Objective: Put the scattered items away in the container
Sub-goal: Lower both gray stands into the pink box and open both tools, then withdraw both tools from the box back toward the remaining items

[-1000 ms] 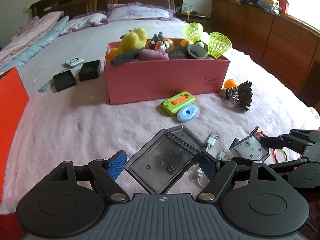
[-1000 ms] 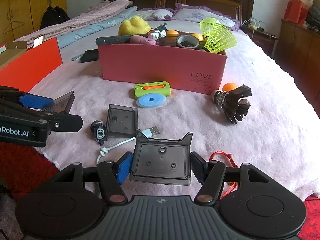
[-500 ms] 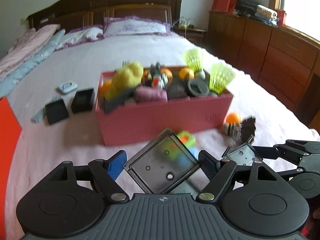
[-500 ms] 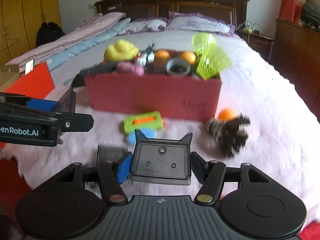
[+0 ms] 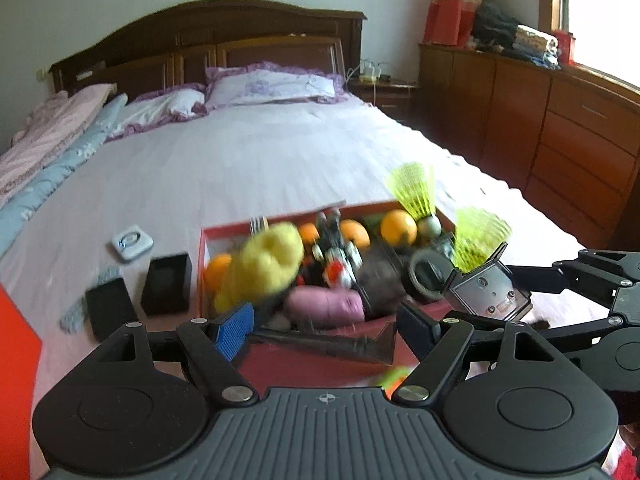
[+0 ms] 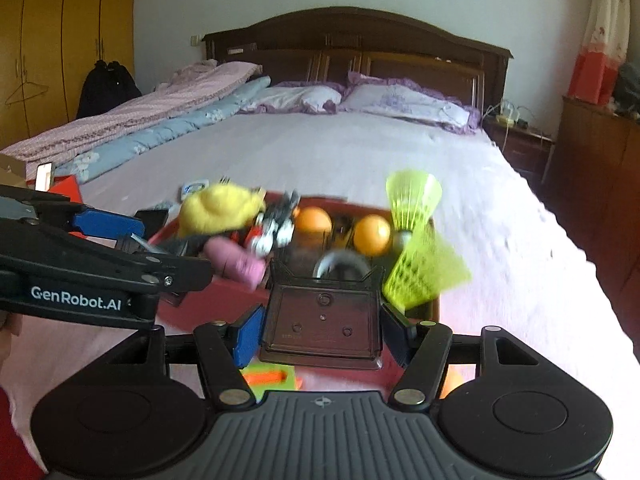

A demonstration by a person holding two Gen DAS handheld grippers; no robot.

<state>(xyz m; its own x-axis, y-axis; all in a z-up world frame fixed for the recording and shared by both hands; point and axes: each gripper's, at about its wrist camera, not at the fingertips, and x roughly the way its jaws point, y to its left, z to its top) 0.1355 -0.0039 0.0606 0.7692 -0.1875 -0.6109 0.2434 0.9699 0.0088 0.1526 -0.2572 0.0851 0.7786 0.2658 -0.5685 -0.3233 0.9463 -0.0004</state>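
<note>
Gripping dark trays (image 6: 322, 320) over red box (image 5: 320, 360), left tray (image 5: 320, 342) seemingly edge-on

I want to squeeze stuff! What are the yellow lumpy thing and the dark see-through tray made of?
The yellow lump looks like soft plush: fuzzy, rounded, no shine, though it is blurred. The dark tray in the right gripper looks like hard smoky plastic: glossy, see-through, with crisp moulded edges. It probably would not squeeze.

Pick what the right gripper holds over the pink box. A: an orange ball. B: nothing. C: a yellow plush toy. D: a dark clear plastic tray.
D: the right gripper is clamped on the sides of a dark plastic tray, just in front of the box.
</note>
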